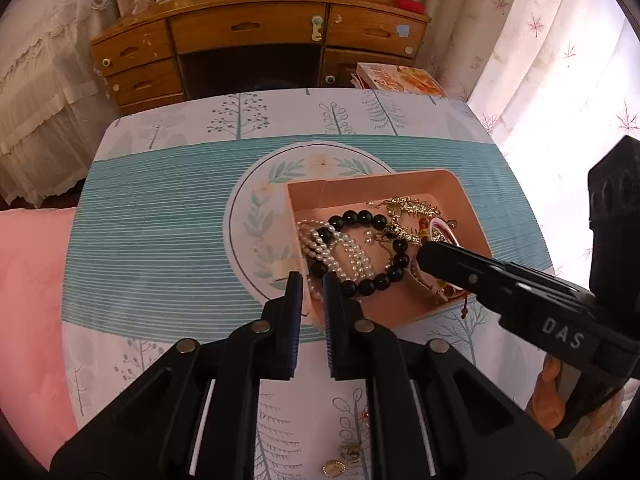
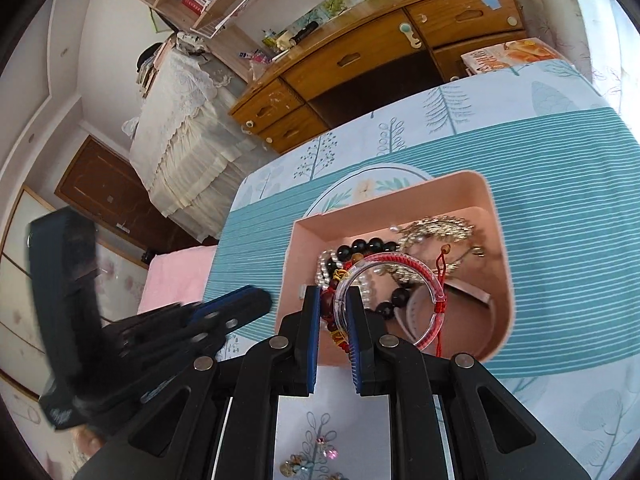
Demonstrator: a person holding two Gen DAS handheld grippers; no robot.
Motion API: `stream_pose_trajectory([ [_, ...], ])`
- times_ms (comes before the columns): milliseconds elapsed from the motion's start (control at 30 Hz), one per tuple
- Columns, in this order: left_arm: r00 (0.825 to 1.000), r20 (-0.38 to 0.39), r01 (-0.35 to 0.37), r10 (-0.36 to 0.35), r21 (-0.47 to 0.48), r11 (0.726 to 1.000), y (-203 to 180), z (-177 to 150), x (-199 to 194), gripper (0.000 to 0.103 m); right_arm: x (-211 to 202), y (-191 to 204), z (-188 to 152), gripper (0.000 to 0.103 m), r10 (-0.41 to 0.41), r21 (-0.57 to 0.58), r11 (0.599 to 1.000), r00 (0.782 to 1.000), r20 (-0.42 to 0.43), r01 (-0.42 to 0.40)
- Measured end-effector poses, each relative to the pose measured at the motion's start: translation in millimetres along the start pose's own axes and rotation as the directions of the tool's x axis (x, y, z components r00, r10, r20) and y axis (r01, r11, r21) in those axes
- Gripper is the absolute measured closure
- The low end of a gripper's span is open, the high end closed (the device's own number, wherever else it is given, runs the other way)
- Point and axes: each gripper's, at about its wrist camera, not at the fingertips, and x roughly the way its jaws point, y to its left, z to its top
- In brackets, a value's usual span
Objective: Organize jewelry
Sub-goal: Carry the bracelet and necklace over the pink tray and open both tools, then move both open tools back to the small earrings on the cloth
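Loose pieces nearest me: gold pendant (image 1: 334,469) and small charm bits (image 2: 310,462) on tablecloth (image 1: 160,240), below the grippers. L gripper (image 1: 312,280): jaws look nearly shut, thin gap only; pink tray's near-left corner sits in that gap in the left wrist view, but I can't tell if the pads pinch it. R gripper (image 2: 333,294): jaws narrow, clamped on rim of clear bangle w/ red cord (image 2: 400,276), which hangs tilted over the tray; red bead string (image 2: 329,308) lies betw. the pads too, grip on it unclear. Pink tray (image 1: 460,200): shallow, rounded corners, on the teal-striped part of the cloth, partly over the printed wreath circle (image 1: 256,208). Contents, in a heap: black bead bracelet (image 1: 360,218), pearl strands (image 1: 352,256) looped through it at left, gold chain piece (image 1: 412,206) toward far side, pink watch-like item (image 1: 436,292) at near-right, mostly hidden by R gripper body. Pink cushion (image 1: 32,300) at left, just off the table edge. Far: books/magazines (image 1: 400,78) beyond the table's far-right corner, wooden desk w/ drawers (image 1: 256,36) behind, cluttered top; lace-covered furniture (image 2: 188,128) to its left; patterned curtain (image 1: 540,60) at right.
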Motion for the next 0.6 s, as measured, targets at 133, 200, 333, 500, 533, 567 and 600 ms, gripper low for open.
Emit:
stream_pose_trajectory([
  [133,1.000,0.027,0.000,0.001,-0.041,0.999,18,-13,-19,0.095,17,11,4,0.090,0.003,0.004,1.000,1.000,-0.020,-0.003],
  [200,0.999,0.034,-0.004,0.006,-0.062,0.998,28,-20,-27,0.095,26,18,6,0.090,0.002,0.006,1.000,1.000,-0.029,-0.002],
  [333,0.999,0.045,-0.008,0.012,-0.079,0.997,43,-32,-39,0.095,45,32,11,0.090,-0.031,-0.004,1.000,0.998,-0.050,0.031],
  [500,0.998,0.059,-0.016,0.022,-0.093,0.996,57,-46,-50,0.095,52,39,9,0.070,-0.048,-0.017,0.999,0.997,-0.054,0.047],
  [533,0.998,0.064,-0.016,0.023,-0.097,0.995,60,-49,-53,0.095,53,40,9,0.069,-0.054,-0.016,0.998,0.998,-0.045,0.053],
  [567,0.997,0.068,-0.018,0.025,-0.100,0.995,61,-52,-55,0.095,51,40,9,0.069,-0.049,-0.012,0.999,0.998,-0.046,0.048],
  [600,0.997,0.073,-0.024,0.032,-0.101,0.995,63,-56,-58,0.095,51,40,8,0.069,-0.043,-0.004,0.999,0.998,-0.048,0.043],
])
